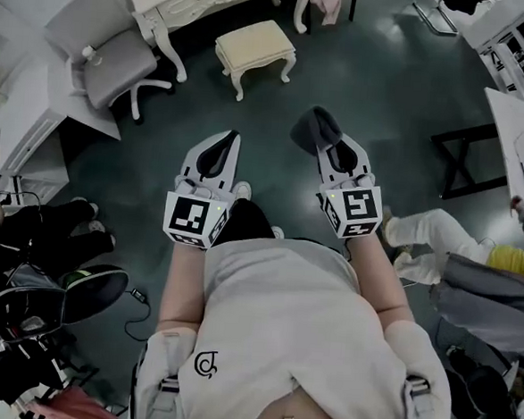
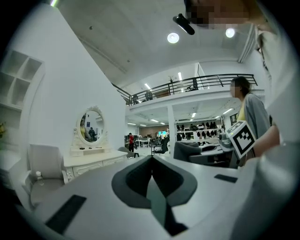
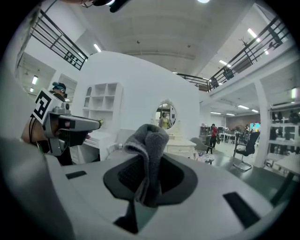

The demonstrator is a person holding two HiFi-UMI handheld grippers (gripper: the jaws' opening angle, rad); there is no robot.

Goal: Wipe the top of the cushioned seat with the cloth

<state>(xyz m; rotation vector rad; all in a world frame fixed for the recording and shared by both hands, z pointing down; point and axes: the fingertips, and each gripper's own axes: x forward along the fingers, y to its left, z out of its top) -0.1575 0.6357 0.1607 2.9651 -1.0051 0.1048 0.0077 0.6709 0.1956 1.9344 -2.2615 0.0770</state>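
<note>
Grey cloth (image 1: 314,125) sits clamped in the right gripper (image 1: 327,148), the left gripper (image 1: 228,139) is closed on nothing, and the cushioned seat (image 1: 256,44) stands well apart on the floor (image 1: 378,78), seemingly not yet wiped.

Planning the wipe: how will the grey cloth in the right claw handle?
The grey fuzzy cloth bunches and folds over at the shut right claw, so it is probably floppy and light. Its napped surface likely resists slipping.
</note>
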